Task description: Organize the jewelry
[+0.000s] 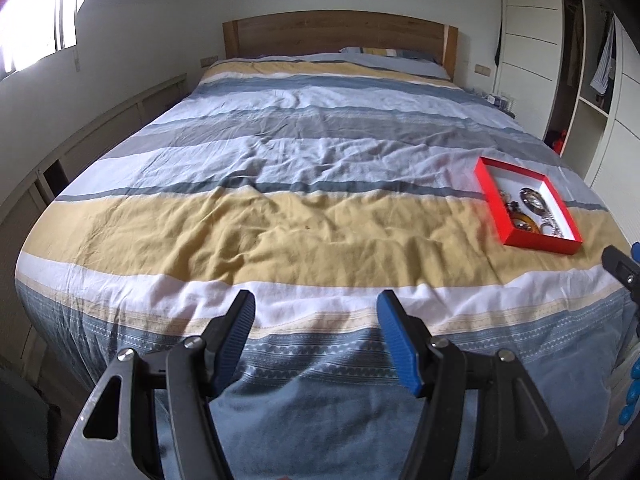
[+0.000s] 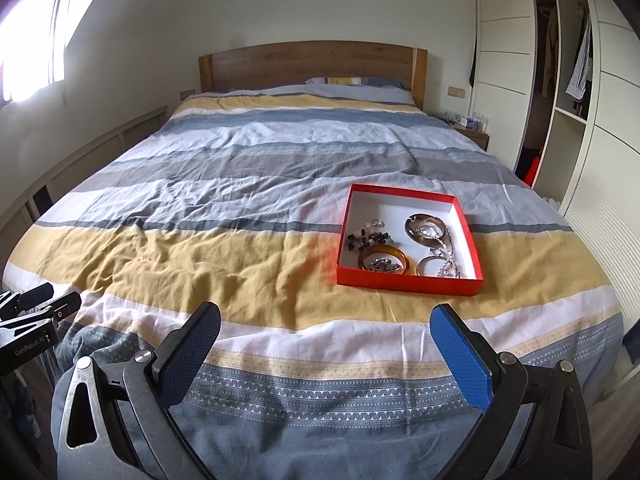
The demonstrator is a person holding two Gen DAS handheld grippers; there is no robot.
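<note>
- left hand-held gripper (image 1: 316,308) hangs at the foot of the bed (image 1: 280,208), fingers apart, holding nothing.
- right hand-held gripper (image 2: 326,322) likewise spread wide and bare.
- further on, a red box (image 2: 408,280) of bracelets (image 2: 383,259) and chains (image 2: 448,256) rests on the bedspread's yellow stripe.

A bed (image 2: 248,184) fills the room, its headboard (image 2: 312,66) against the far wall and a pillow (image 2: 356,82) just before it. On the bed's near right part lies an open box (image 2: 408,278). Inside, two bangles (image 2: 384,261) sit along the near wall, a beaded string (image 2: 368,240) behind the left one, another bangle (image 2: 426,230) farther right. A wardrobe (image 2: 560,80) stands to the right, a nightstand (image 2: 474,132) beside the headboard.
</note>
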